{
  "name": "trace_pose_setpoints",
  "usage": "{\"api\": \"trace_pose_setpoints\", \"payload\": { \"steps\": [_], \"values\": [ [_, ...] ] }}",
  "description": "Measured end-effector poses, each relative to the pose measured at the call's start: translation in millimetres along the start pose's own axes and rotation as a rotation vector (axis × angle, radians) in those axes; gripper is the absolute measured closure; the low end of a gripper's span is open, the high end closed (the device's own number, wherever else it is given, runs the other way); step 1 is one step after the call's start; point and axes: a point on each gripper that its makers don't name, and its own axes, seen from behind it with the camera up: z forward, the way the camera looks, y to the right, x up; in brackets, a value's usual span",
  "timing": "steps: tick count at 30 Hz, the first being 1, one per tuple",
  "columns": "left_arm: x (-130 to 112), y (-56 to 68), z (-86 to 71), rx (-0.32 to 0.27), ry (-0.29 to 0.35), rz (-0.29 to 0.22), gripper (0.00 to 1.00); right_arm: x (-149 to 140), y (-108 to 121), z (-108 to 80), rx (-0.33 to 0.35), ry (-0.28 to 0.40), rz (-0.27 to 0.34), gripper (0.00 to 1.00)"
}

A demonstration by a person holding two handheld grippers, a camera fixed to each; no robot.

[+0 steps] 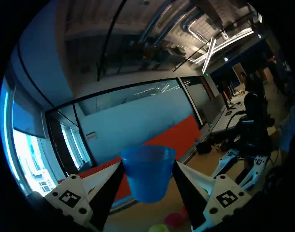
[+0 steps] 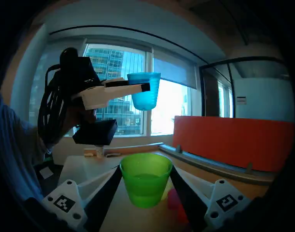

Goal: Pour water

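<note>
No text can be read. A small notice on the far wall is too blurred to decipher.

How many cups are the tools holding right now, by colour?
Blue cup: 1, in the left tool
Green cup: 1, in the right tool
Total: 2 cups
</note>
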Motion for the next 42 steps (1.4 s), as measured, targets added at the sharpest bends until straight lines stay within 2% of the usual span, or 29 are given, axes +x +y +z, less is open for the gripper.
{"api": "trace_pose_setpoints", "payload": {
  "steps": [6,9,17,21,32,38,42],
  "values": [
    [-2,-0.9,3.0,-0.041,0.007,-0.191,0.16,1,-1,1.2,0.000,0.004,0.000,0.09],
    [-5,0.3,4.3,-0.057,0.001,-0.252,0.15,1,-2,1.4,-0.001,0.005,0.001,0.09],
    [-20,5.7,5.1,-0.106,-0.047,-0.340,0.14,3,-3,2.5,-0.002,0.004,0.005,0.09],
    [-35,7.7,2.4,-0.123,-0.090,-0.352,0.14,1,-3,1.9,-0.003,-0.005,0.006,0.09],
    [-76,13.8,-6.9,-0.140,-0.174,-0.328,0.14,-6,-4,-0.1,0.005,-0.037,0.006,0.09],
    [-100,21.3,-13.0,-0.155,-0.209,-0.322,0.14,-13,1,-3.1,0.001,-0.069,0.009,0.09],
    [-125,28.7,-19.0,-0.163,-0.254,-0.304,0.14,-20,6,-8.0,-0.002,-0.099,0.018,0.09]
  ]
}}
